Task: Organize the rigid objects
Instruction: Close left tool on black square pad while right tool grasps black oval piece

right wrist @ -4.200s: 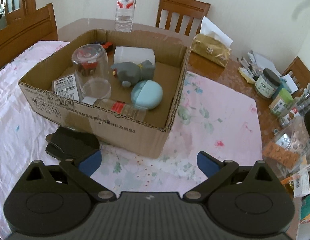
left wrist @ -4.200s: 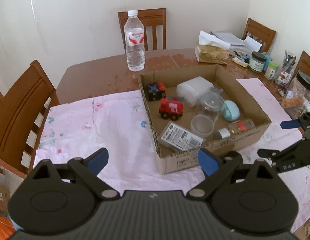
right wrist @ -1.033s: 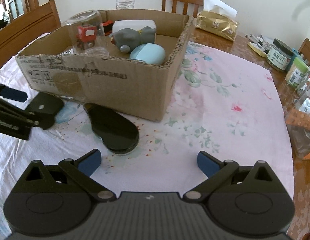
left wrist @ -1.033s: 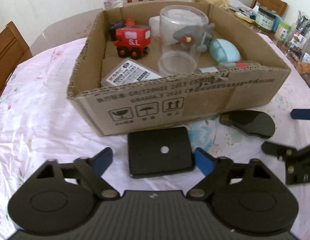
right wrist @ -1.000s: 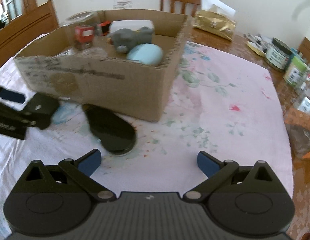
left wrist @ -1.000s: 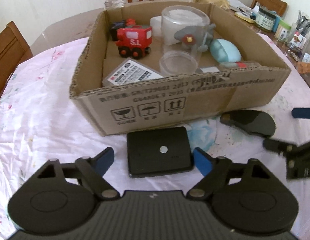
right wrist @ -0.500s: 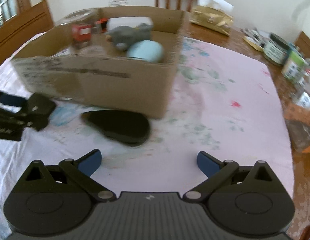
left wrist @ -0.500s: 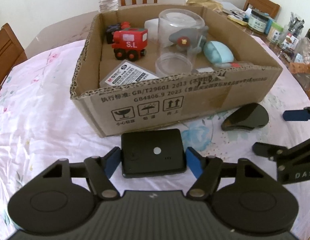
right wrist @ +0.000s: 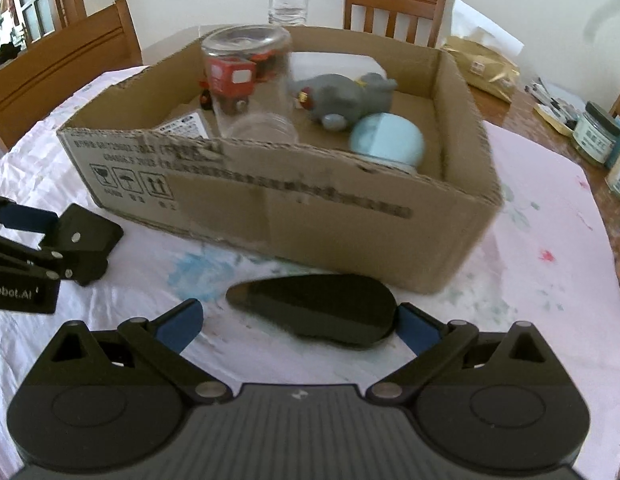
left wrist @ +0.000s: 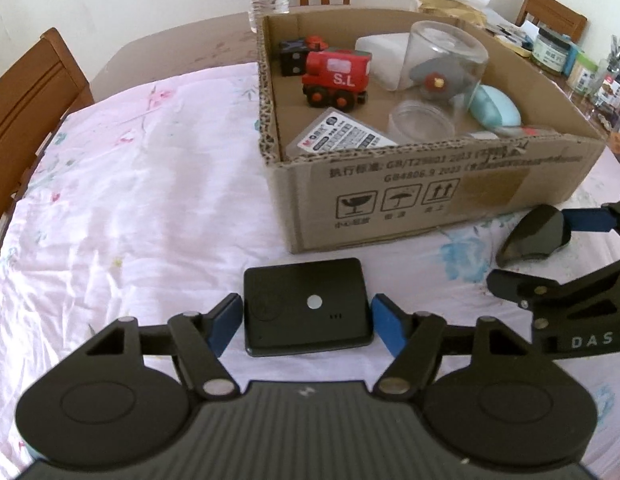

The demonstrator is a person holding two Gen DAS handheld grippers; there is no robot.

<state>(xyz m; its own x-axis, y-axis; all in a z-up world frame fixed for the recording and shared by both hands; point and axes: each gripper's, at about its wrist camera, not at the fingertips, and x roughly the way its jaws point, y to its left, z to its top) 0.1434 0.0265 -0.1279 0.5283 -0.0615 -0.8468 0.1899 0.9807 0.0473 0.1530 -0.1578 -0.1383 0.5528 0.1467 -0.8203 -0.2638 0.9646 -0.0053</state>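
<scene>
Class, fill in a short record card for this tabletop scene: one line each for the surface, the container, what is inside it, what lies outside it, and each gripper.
surface: pink floral cloth over a wooden table
container: open cardboard box
inside box: red toy train, clear jar, grey toy plane, pale blue case, labelled packet
outside box: black square device, black oval case
left gripper: jaws against the square device
right gripper: open, astride the oval case

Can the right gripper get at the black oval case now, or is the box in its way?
Probably yes. The oval case lies on the cloth in front of the box, between the fingers of the open right gripper; nothing sits between them.
</scene>
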